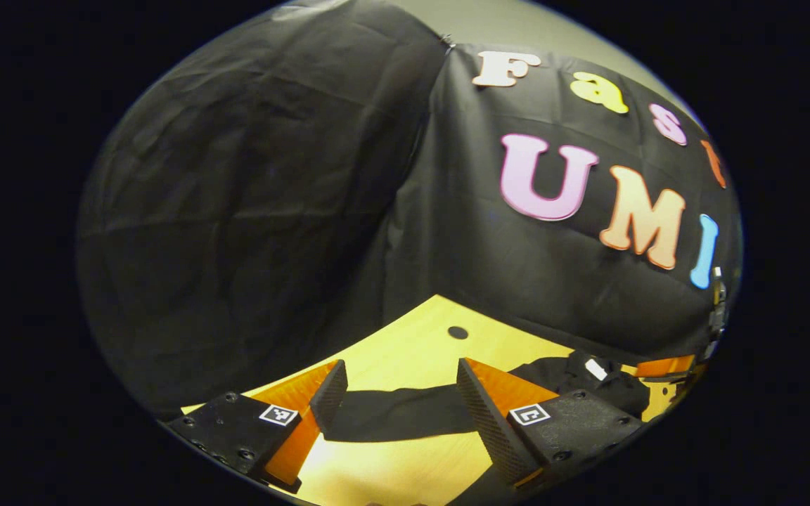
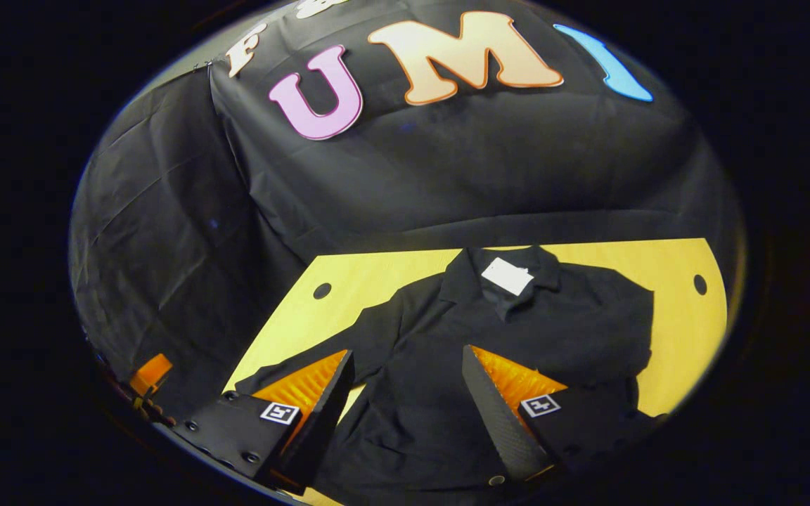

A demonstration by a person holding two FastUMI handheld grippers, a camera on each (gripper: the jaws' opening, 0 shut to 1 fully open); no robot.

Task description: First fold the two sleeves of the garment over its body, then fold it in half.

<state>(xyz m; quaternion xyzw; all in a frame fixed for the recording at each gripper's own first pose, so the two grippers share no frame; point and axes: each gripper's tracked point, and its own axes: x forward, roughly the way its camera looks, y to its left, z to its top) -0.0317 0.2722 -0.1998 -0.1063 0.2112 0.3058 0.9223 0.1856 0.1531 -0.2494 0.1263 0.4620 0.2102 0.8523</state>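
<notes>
Sleeve-folding is the step I judge to be in hand, and nothing looks gripped yet. In the left gripper view, my left gripper (image 1: 399, 404) has its fingers spread wide and empty, and between them I look down on one long sleeve (image 1: 405, 411) of the black collared cloth shirt (image 1: 588, 383), stretched flat across the yellow wooden table (image 1: 419, 344). The sleeve runs off toward the shirt's body and collar on the right of that view, where a small white tag (image 1: 595, 368) shows. A dark round hole (image 1: 458, 332) sits in the tabletop beyond the sleeve. I cannot tell whether my fingertips are touching the cloth or hanging just above it.

In the right gripper view, my right gripper (image 2: 408, 393) is likewise wide apart and carrying nothing, poised over the shirt's body, which lies spread on the table with the collar away from me and the white tag at the neck. One sleeve reaches out toward the left of that view; the far shoulder side looks flatter and closer in, though I cannot say if it is already folded.

Next, I reckon, my left gripper must lower onto the sleeve near its end, pinch one layer only, and carry it across onto the body.
</notes>
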